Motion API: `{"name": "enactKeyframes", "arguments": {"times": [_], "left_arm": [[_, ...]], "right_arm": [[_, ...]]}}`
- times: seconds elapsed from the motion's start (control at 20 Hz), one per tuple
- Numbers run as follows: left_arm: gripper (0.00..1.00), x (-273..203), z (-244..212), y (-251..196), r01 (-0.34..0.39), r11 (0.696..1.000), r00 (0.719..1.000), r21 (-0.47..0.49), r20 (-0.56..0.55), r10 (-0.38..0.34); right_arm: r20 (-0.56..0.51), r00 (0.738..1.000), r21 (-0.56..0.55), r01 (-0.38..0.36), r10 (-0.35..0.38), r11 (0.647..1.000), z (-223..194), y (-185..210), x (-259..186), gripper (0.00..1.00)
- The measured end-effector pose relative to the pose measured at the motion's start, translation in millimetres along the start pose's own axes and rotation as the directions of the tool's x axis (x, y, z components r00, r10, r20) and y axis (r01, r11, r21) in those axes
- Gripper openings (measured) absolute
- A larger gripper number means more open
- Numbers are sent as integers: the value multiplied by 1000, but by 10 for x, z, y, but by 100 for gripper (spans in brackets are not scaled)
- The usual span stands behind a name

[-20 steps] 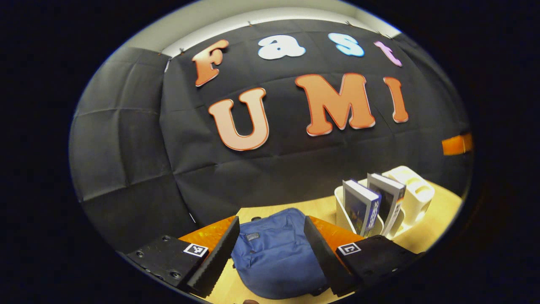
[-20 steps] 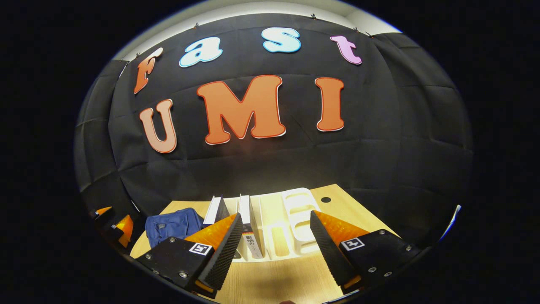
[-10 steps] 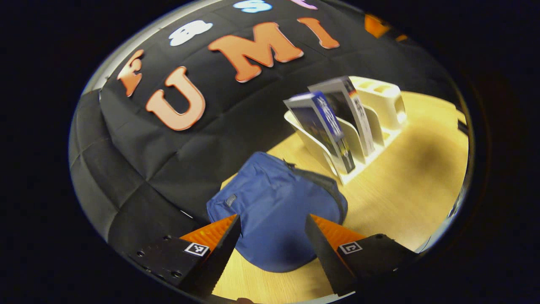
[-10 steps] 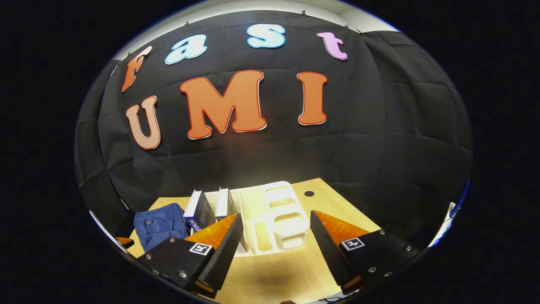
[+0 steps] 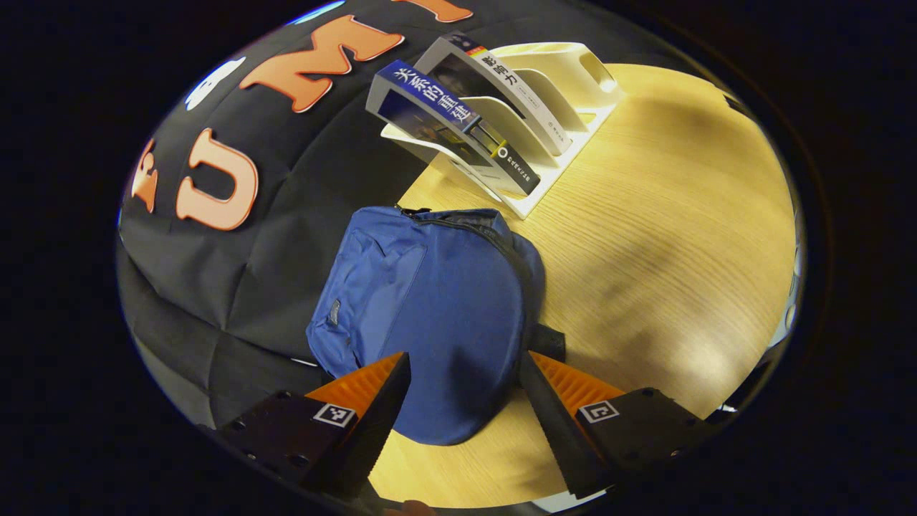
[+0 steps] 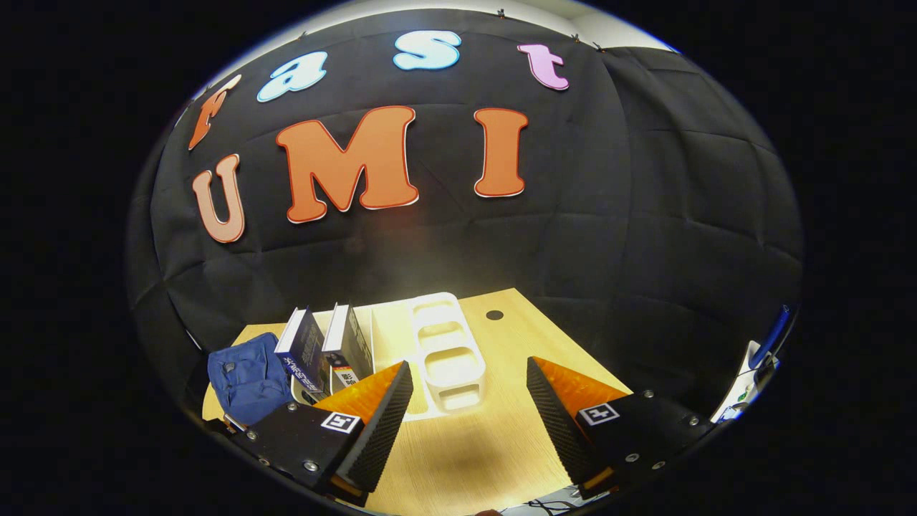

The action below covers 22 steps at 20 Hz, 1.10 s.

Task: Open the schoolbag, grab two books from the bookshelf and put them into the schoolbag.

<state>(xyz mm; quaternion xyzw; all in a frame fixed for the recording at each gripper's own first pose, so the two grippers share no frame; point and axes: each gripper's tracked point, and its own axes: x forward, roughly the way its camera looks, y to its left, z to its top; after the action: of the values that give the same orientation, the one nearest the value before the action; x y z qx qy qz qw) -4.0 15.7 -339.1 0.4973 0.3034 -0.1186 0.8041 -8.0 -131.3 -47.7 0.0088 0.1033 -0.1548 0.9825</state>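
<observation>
A blue schoolbag [image 5: 430, 308] lies flat on the wooden table [image 5: 666, 236], its zipper closed along the top edge. My left gripper [image 5: 462, 423] hovers open just above the bag's near end. Beyond the bag stands a white bookshelf [image 5: 544, 107] holding two books: a blue-spined book [image 5: 451, 118] and a white-spined book [image 5: 516, 93]. In the right gripper view, my right gripper [image 6: 469, 423] is open above the table, in front of the bookshelf [image 6: 444, 351]. The two books [image 6: 322, 351] and the schoolbag [image 6: 247, 376] lie to its left.
The black cloth wall rises right behind the bag and the shelf. A small round hole [image 6: 494, 314] marks the table behind the shelf. The table's near-right stretch [image 5: 680, 287] is bare wood. Cables and small items sit past the table's right edge [image 6: 752, 380].
My left gripper has tilted down and moved over the schoolbag, which now sits nearer and larger. My right gripper has drifted right, so the shelf and books have slid left in its view.
</observation>
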Motion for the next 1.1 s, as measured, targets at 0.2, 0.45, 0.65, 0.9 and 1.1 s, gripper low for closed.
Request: {"name": "enactKeyframes", "arguments": {"times": [0.2,0.45,0.65,0.9,1.1], "left_arm": [[97,81,-16,-49,35,999,998,39,-44,-33],[98,33,84,-91,62,994,997,89,-41,-59],[97,123,63,-126,77,994,995,81,-68,-71],[86,129,101,-93,116,993,991,19,-75,-114],[50,148,122,-169,136,989,987,51,-89,-131]], "right_arm": [[-33,999,43,-3,4,999,-75,-43,54,95],[-46,999,66,-1,4,998,-104,-109,119,95],[-42,999,49,-10,12,999,-74,-95,125,95],[-52,999,58,-10,13,998,-95,-120,147,95],[-61,998,58,-17,20,998,-108,-101,180,95]]}}
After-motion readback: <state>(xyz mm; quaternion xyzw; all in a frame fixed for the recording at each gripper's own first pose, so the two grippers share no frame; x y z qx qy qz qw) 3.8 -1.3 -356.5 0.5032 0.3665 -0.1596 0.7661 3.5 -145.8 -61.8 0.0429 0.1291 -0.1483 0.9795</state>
